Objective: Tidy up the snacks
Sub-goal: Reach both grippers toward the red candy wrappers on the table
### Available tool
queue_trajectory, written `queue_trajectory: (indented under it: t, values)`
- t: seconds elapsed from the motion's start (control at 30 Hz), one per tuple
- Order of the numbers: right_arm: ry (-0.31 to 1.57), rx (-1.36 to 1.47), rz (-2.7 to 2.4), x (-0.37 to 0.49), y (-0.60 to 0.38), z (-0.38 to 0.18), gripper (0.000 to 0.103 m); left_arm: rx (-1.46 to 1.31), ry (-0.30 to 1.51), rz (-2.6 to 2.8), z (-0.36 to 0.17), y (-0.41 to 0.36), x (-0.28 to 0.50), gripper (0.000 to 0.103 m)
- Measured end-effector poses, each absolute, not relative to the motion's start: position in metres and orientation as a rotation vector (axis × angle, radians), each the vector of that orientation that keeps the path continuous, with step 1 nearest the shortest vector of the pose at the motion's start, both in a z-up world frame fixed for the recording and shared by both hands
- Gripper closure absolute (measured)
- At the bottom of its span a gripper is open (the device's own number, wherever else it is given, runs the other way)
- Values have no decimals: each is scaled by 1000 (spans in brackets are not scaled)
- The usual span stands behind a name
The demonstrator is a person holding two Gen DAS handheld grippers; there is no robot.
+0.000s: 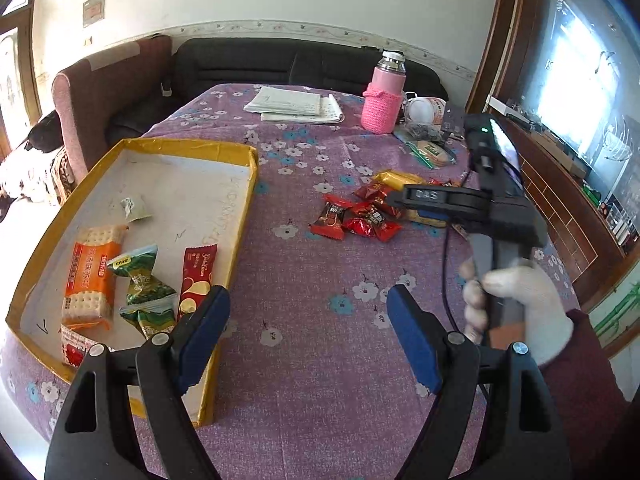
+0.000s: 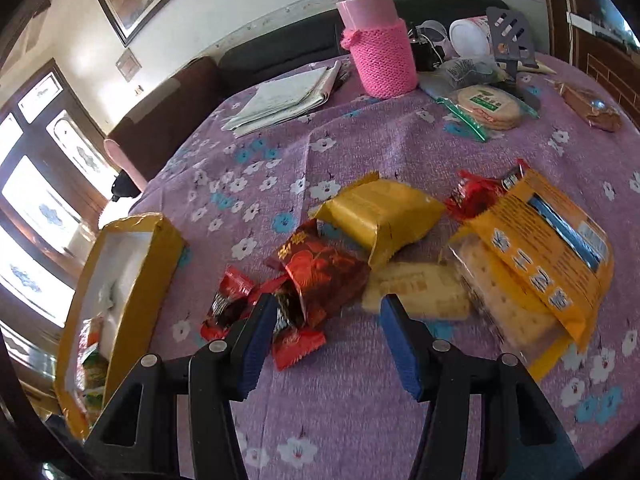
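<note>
A shallow yellow-rimmed box [image 1: 244, 216] lies on the left of the table, holding an orange cracker pack [image 1: 90, 276], green sachets [image 1: 140, 276] and a red sachet [image 1: 196, 276]. My left gripper [image 1: 308, 332] is open and empty beside the box's near right corner. A pile of loose snacks lies mid-table: red candies [image 2: 312, 276], a gold packet [image 2: 380, 216], a pale biscuit pack [image 2: 416, 288] and an orange cracker pack [image 2: 536, 264]. My right gripper [image 2: 328, 340] is open and empty, just above the red candies and pale biscuit pack; it also shows in the left wrist view [image 1: 424, 204].
A pink knit-sleeved flask [image 2: 380, 40], folded papers [image 2: 288, 96], a bag of round crackers [image 2: 488, 108], a brown wrapped snack [image 2: 592, 108] and small clutter stand at the back of the purple floral tablecloth [image 2: 340, 408]. A sofa [image 1: 280, 60] is behind.
</note>
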State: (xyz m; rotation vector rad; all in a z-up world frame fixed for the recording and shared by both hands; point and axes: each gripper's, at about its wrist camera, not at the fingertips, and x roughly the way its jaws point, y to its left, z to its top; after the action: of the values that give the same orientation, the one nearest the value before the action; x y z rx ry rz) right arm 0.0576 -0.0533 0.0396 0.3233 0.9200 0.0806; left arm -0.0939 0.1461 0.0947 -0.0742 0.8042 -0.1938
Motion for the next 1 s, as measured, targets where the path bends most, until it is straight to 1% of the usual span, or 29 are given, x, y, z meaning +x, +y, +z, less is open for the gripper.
queue_trajectory:
  t: [0.13,0.17,0.23,0.3,0.4,0.53,0.57,0.6,0.63,0.67,0.7,0.73,0.77,0.83,0.9,1.0]
  values:
    - [902,276,72,73,-41,35,47,-91,818,-191,91,153,-90,22]
    - [900,269,82,75,-38,34,57,-101,822,-192,90,155,-88,22]
    - [899,264,84,73,-40,34,67,-112,829,-198,89,157,-86,22]
    - [907,264,97,68,-41,35,96,-110,834,-200,88,155,-84,22]
    - [954,294,120,57,-46,30,101,-86,844,-210,86,150,-78,22]
    - [1040,341,98,38,-61,23,101,-37,854,-228,84,139,-72,22]
    - [1030,347,100,33,-65,27,95,-32,853,-232,84,138,-70,22]
    - [1001,329,97,31,-64,34,94,-37,857,-234,85,138,-68,22]
    - [936,290,116,30,-60,45,90,-51,862,-236,85,140,-66,22]
    - [888,266,139,33,-56,53,70,-76,868,-239,85,142,-64,22]
    - [858,257,165,37,-52,57,55,-102,875,-245,85,146,-62,22]
    - [823,247,204,43,-47,62,32,-130,884,-249,85,149,-61,22]
    - [797,208,217,53,-39,63,33,-142,888,-252,85,151,-61,22]
    - [812,140,220,72,-26,60,34,-142,891,-246,86,153,-61,22]
    - [837,125,240,85,-19,50,43,-129,888,-238,88,153,-60,22]
    - [851,80,190,92,-15,39,62,-111,886,-239,90,152,-56,22]
